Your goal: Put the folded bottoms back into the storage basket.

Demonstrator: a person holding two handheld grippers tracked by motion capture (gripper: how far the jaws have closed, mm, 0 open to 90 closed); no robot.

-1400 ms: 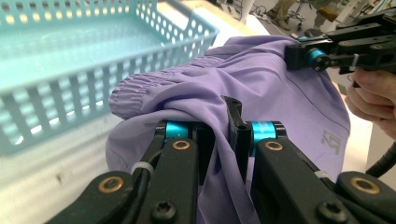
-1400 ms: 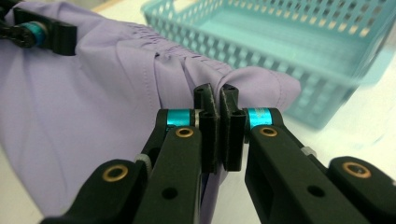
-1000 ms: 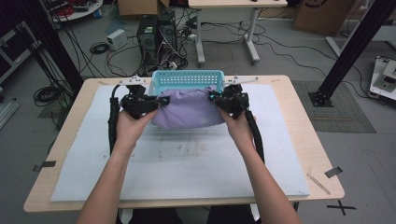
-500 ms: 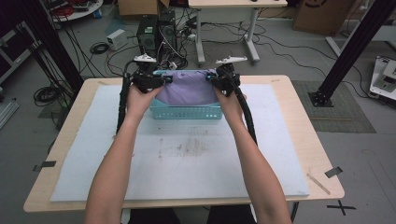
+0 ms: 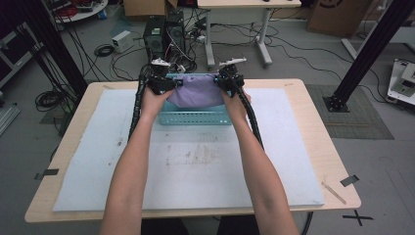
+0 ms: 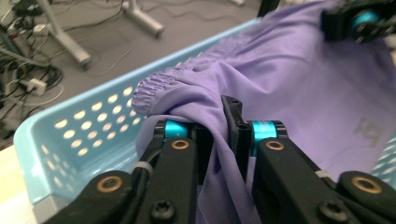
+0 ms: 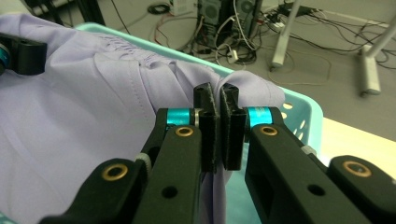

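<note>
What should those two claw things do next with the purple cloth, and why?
Probably open both and let go. The left gripper and right gripper each pinch a side of the purple garment, which already hangs inside the light blue basket at the table's far edge. The left jaws have just been opening, fabric between them.

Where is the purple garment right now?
In the high view, the purple garment hangs over the blue basket at the table's far edge, stretched between the left gripper and the right gripper.
</note>
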